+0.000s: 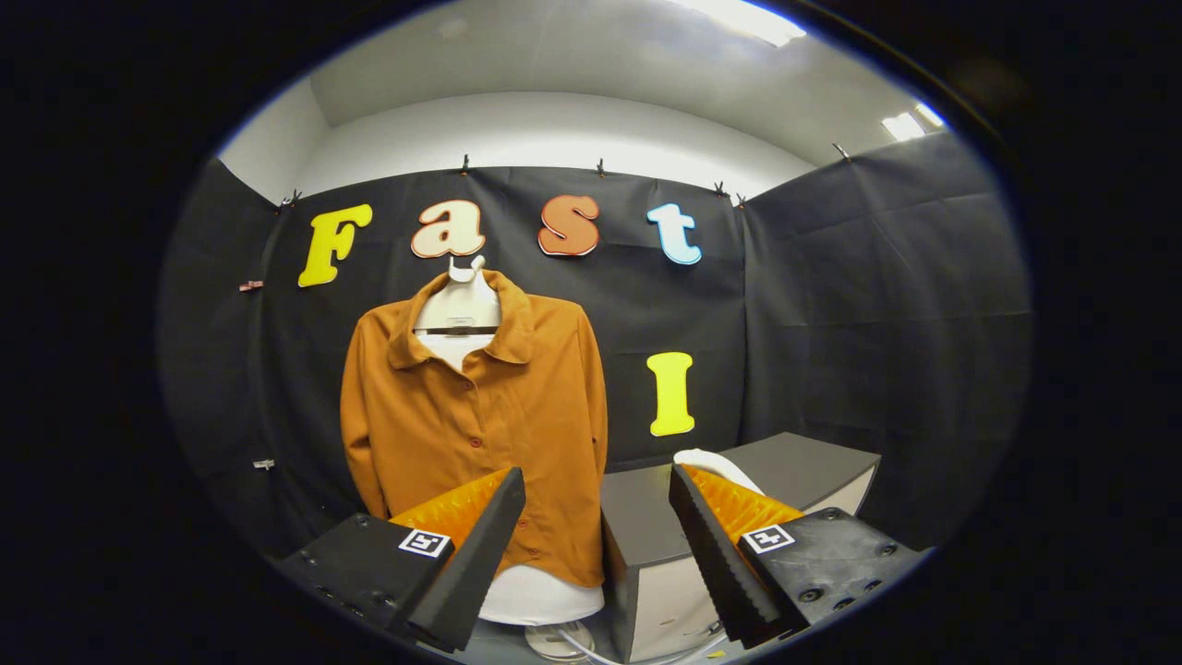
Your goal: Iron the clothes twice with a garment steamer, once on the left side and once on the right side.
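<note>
An orange-brown button shirt (480,406) hangs on a white mannequin form (459,305) left of centre, beyond the gripper (597,499) and mostly past its left finger. The fingers stand wide apart, holding and touching nothing. A grey-topped cabinet (785,462) sits beyond the right finger, a white object (716,459) on it.

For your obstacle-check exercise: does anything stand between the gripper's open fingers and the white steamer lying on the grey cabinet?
Nothing visible does. The gripper is open and holds nothing; the steamer lies on the grey cabinet just beyond one finger, which hides part of it. The orange shirt hangs off to the side.
</note>
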{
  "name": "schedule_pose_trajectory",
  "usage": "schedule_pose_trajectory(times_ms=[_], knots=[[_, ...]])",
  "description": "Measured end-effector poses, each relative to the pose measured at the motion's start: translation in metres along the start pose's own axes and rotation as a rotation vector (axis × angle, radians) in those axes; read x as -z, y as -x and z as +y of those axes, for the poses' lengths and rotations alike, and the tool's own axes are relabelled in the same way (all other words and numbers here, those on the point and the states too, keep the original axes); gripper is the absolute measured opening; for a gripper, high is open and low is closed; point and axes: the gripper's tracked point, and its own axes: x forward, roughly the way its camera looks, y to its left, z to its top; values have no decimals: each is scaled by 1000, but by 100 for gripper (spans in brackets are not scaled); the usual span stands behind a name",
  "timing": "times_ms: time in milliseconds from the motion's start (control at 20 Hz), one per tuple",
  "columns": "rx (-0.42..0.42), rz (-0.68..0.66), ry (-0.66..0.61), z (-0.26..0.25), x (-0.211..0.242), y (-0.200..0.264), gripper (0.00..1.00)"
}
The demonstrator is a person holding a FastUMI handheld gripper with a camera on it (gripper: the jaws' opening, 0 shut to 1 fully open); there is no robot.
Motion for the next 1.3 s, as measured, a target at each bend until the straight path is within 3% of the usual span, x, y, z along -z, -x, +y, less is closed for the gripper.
schedule_pose_trajectory(times_ms=[350, 700, 1300], knots=[[26, 44, 6, -75, 16, -76, 99], [59, 187, -13, -156, 58, -159, 99], [12, 485, -3, -197, 154, -249, 99]])
